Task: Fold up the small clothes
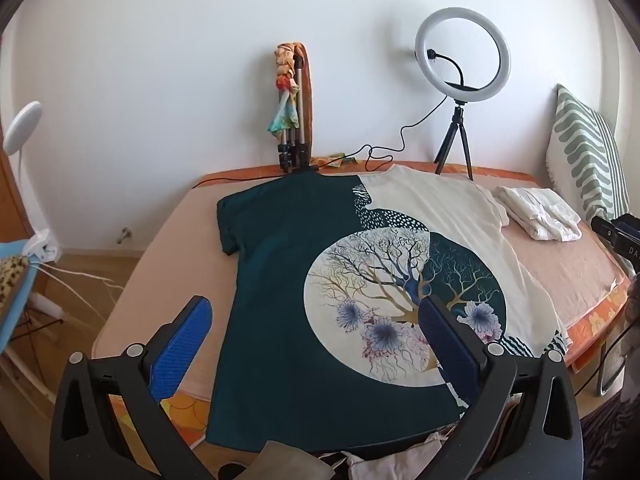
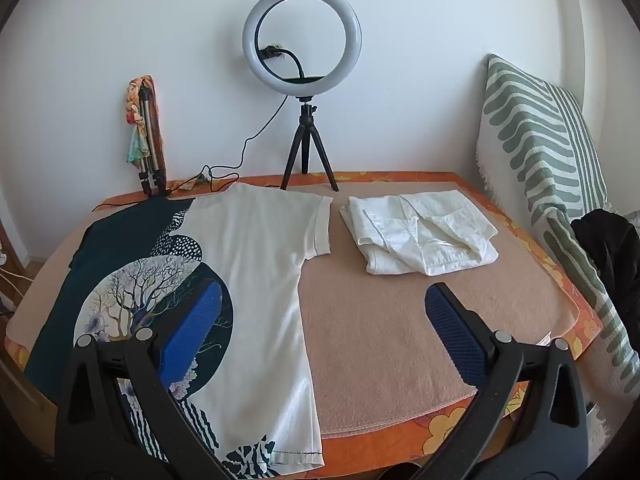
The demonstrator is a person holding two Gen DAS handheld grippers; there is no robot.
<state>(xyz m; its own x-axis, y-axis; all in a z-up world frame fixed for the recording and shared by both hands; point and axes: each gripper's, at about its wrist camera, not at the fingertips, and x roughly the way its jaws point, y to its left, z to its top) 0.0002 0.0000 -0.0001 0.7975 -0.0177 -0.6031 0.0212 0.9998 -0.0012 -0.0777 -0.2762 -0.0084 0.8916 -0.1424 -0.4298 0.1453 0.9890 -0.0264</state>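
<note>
- Across the left half of the bed [image 2: 400, 320], the T-shirt [image 1: 304, 280] lies flat, collar at the far edge, hem at the near edge.
- Thin jersey, teal and cream with a round tree print; it looks light, limp and easy to wrinkle.
- Best holds, I judge: the hem corners or the sleeve [image 2: 318, 224] edge, where the cloth is doubled.
- Left gripper [image 1: 316, 320] hovers over it, ribbed blue pads [image 1: 182, 344] spread wide, holding nothing.
- Right gripper [image 2: 324, 320] is likewise spread and empty over the felt-like peach blanket.
- Toward the far right corner sits a folded white shirt [image 2: 420, 236], crisp woven cotton.
</note>
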